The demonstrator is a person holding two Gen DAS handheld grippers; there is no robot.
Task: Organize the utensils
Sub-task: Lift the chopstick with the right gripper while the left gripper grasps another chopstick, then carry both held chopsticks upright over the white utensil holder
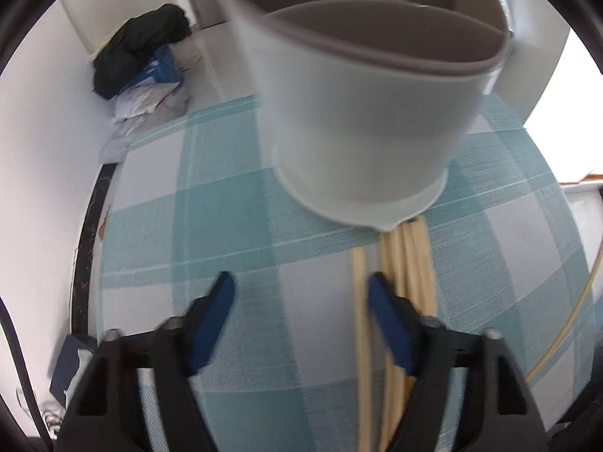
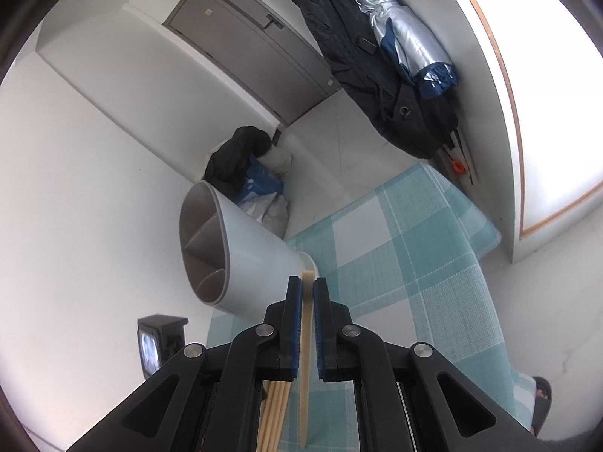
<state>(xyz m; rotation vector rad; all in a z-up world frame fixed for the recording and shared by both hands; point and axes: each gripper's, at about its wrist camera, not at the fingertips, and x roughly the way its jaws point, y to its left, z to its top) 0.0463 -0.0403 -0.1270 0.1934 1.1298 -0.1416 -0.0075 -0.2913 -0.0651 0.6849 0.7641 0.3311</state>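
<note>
- Pale wooden chopsticks (image 1: 409,263) lie bunched on a teal-checked cloth (image 1: 211,226), their far ends at the base of a grey holder (image 1: 361,120).
- Left gripper (image 1: 301,290) hovers over the cloth, jaws apart and empty, the chopsticks just beside its right finger.
- Right gripper (image 2: 308,282) is clamped on one chopstick (image 2: 306,339); the divided holder stands just beyond.

The left wrist view was blurred by motion. The utensil holder (image 1: 361,113) was cut off by the top edge there, and its base hid the far ends of the chopsticks (image 1: 407,263). Their near ends went under the left gripper (image 1: 301,286).
</note>
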